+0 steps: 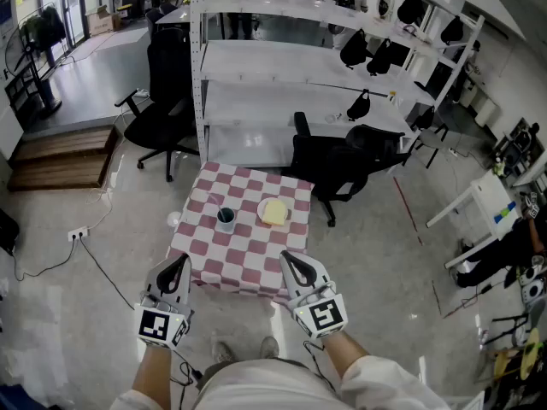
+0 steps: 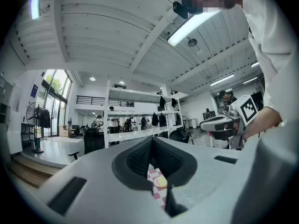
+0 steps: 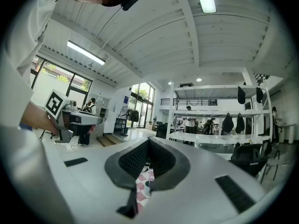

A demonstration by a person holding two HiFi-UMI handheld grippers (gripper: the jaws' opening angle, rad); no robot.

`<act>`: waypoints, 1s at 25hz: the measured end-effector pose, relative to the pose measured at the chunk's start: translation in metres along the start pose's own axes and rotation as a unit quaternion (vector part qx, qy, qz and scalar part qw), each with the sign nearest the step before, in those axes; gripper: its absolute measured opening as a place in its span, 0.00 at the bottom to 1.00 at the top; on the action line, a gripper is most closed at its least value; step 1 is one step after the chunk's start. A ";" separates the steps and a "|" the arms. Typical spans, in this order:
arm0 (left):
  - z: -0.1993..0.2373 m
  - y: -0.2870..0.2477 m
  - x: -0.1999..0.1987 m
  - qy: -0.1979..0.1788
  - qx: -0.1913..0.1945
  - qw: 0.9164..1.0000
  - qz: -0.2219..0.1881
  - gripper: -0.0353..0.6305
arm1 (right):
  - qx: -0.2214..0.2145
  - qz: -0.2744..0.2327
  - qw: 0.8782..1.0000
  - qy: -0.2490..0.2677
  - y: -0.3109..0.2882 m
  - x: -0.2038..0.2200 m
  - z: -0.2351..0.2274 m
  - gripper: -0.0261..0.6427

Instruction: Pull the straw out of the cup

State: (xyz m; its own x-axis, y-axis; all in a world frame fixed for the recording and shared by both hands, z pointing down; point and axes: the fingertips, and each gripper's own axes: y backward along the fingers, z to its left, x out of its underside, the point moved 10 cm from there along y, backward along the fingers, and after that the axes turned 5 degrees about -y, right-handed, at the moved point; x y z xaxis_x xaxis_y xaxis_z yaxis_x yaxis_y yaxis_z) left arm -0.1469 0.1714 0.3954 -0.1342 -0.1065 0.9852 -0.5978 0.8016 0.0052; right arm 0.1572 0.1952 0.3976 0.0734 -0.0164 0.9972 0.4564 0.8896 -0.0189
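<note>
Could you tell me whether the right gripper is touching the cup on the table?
Apart. The head view shows the right gripper, shut, at the near tablecloth edge, with a stretch of bare cloth between it and the cup.

Grey floor (image 1: 68, 220); white shelving rack (image 1: 282, 62); black office chairs (image 1: 162, 126); seemingly wooden steps (image 1: 60, 156).

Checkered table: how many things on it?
3. A cup left of centre; a white plate right of it; a yellow item on that plate. Any straw: too small to tell.
</note>
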 end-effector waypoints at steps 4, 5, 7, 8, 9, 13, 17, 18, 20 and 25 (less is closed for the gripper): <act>-0.001 0.001 0.002 0.000 0.000 1.000 0.001 0.06 | 0.000 0.006 1.000 -0.002 0.001 0.002 0.002 0.04; -0.002 0.001 0.002 0.000 0.000 1.000 0.001 0.06 | 0.000 0.007 1.000 -0.002 0.001 0.002 0.002 0.04; -0.002 0.001 0.004 0.000 0.000 1.000 0.000 0.06 | -0.001 0.007 1.000 -0.002 0.001 0.004 0.003 0.04; -0.002 0.001 0.005 0.000 0.001 1.000 0.000 0.06 | -0.001 0.007 1.000 -0.002 0.001 0.004 0.003 0.04; -0.002 0.000 0.006 0.000 0.001 1.000 0.000 0.06 | -0.001 0.008 1.000 -0.002 0.001 0.005 0.003 0.04; -0.002 0.000 0.005 0.001 0.002 1.000 0.001 0.06 | 0.001 0.008 1.000 -0.005 0.001 0.006 0.002 0.04; -0.004 0.000 0.006 0.003 0.002 1.000 0.000 0.06 | 0.001 0.007 1.000 -0.006 0.002 0.008 0.002 0.04; -0.005 -0.001 0.007 0.003 0.001 1.000 0.001 0.06 | -0.001 0.005 1.000 -0.009 0.003 0.009 0.001 0.04; -0.005 -0.002 0.009 0.005 0.001 1.000 0.001 0.06 | -0.002 0.003 1.000 -0.014 0.003 0.011 -0.001 0.04; -0.005 -0.007 0.008 0.005 -0.002 1.000 0.002 0.06 | -0.007 0.003 1.000 -0.012 0.002 0.013 -0.005 0.04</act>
State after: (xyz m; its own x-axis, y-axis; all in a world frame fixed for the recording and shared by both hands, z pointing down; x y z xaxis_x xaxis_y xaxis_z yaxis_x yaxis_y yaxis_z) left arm -0.1398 0.1684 0.4043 -0.1289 -0.0965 0.9869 -0.5935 0.8048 0.0012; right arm 0.1636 0.1942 0.4099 0.0554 0.0007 0.9985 0.4674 0.8836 -0.0266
